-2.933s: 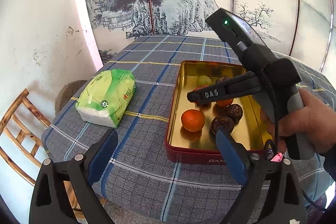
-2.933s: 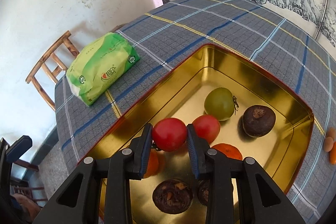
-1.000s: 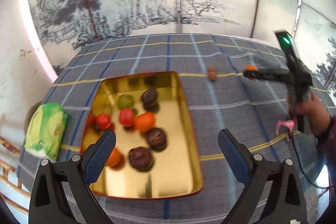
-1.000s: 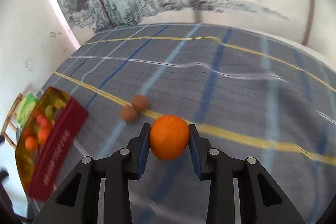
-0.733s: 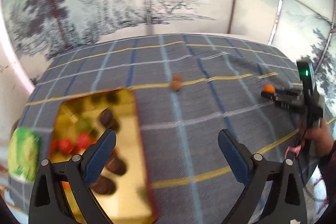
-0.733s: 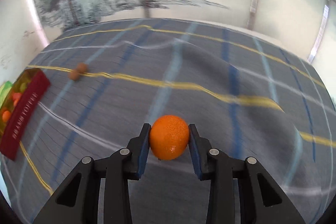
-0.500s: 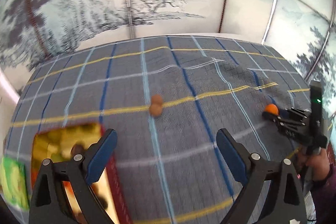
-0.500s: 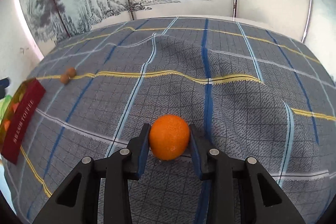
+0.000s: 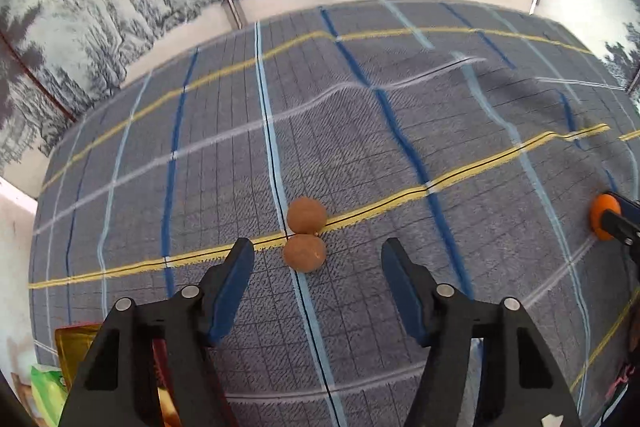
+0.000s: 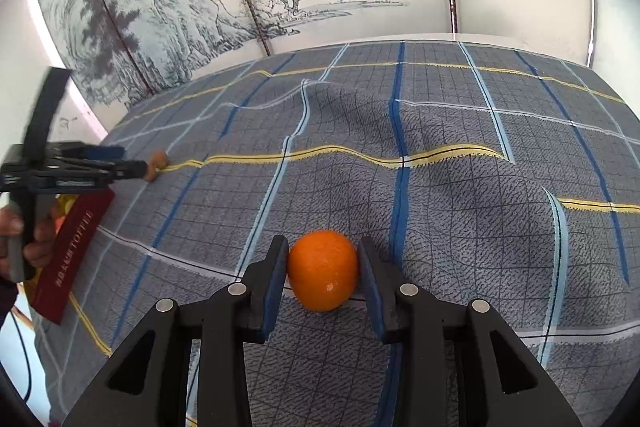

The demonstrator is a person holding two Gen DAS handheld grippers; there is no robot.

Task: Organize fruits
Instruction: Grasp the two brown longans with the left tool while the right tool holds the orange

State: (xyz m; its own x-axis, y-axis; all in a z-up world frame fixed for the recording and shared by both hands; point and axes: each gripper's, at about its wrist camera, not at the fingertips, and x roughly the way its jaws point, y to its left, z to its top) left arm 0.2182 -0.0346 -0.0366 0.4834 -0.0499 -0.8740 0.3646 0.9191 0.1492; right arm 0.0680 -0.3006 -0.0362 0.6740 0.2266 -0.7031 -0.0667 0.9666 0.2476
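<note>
Two small brown round fruits lie touching on the checked cloth; the nearer brown fruit (image 9: 304, 253) sits just ahead of my left gripper (image 9: 316, 259), the farther brown fruit (image 9: 306, 215) behind it. The left jaws are closing, with the nearer fruit in line between the blue pads (image 9: 236, 271), which do not touch it. My right gripper (image 10: 322, 263) is shut on an orange (image 10: 322, 277) held low over the cloth, far right of the brown fruits. In the left wrist view the orange (image 9: 599, 217) shows at the right edge.
The red tin with a gold inside (image 10: 72, 247) stands at the table's left end, its corner (image 9: 76, 341) below my left fingers. A green packet (image 9: 44, 395) lies beyond it. The grey checked tablecloth (image 10: 440, 131) is rumpled into ridges. Painted screen panels back the table.
My left gripper has swung from over the tin to the two brown fruits and its jaws have narrowed. The right gripper carried the orange away to the right, then stayed still.
</note>
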